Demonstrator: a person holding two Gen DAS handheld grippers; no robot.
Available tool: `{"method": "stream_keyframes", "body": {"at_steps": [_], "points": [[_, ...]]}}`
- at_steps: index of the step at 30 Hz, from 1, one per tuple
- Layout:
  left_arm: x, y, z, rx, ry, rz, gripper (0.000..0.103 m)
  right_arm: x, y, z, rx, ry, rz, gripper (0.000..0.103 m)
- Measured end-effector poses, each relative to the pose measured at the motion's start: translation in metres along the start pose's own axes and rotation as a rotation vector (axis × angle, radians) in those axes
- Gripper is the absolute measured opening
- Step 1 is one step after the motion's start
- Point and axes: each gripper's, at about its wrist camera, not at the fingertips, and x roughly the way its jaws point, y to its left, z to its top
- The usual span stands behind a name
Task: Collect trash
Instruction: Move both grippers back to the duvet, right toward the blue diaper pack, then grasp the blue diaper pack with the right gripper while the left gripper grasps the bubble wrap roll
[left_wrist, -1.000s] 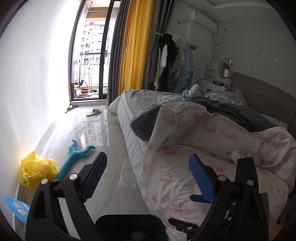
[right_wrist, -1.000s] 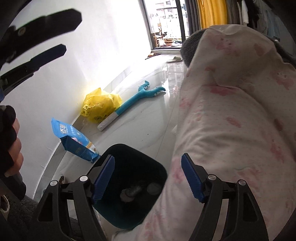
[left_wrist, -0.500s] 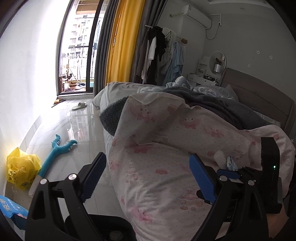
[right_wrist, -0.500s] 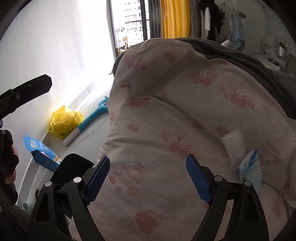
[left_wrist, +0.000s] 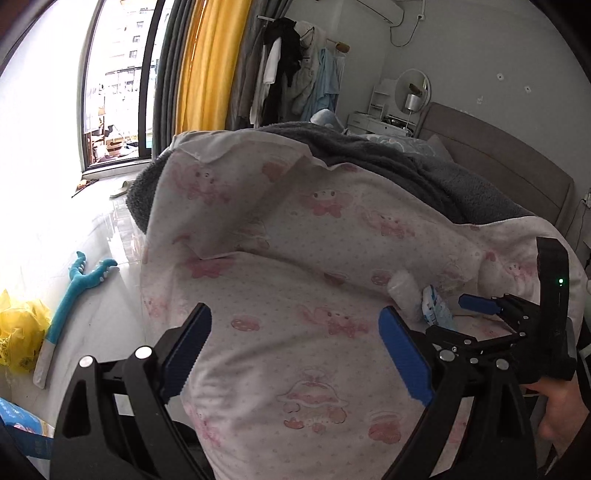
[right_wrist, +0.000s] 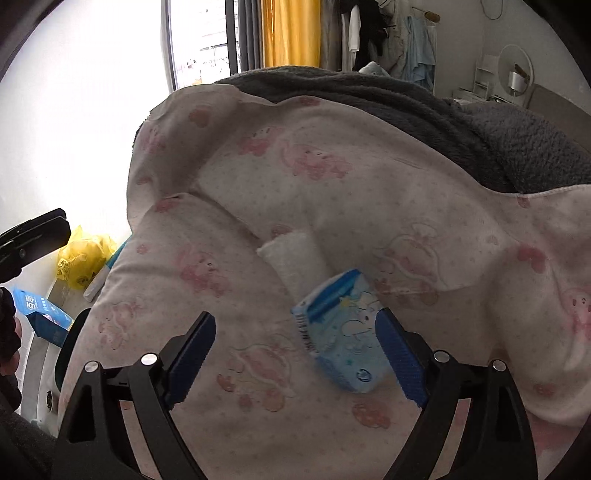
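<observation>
A small light-blue packet is seen lying on the pink-patterned blanket of the bed, with a white rolled tissue touching its far end. The packet's long axis is tilted, running from upper left to lower right in the right wrist view. It sits just ahead of the right hand-held gripper, offset toward the right finger, whose pad overlaps its edge; the jaws are spread wide and nothing is held. A small shift rightward is judged necessary to centre it. The left hand-held gripper, likewise spread and empty, is farther off, the packet lying to its right.
</observation>
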Motion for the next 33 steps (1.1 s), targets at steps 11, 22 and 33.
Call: {"method": "stream_keyframes", "body": {"at_steps": [11,22,33], "points": [[0.034,-0.019,-0.004,-0.071,0.086,-0.087,0.094,0.034,-0.034,-0.005,-0.015,0.093,0.010,0.090],[0.058,-0.036,-0.010,-0.108,0.115,-0.114,0.094,0.040,-0.040,-0.014,-0.051,0.131,0.064,0.061],[0.077,-0.057,-0.008,-0.150,0.141,-0.119,0.095,-0.006,-0.063,-0.031,-0.027,0.072,0.092,0.055]]}}
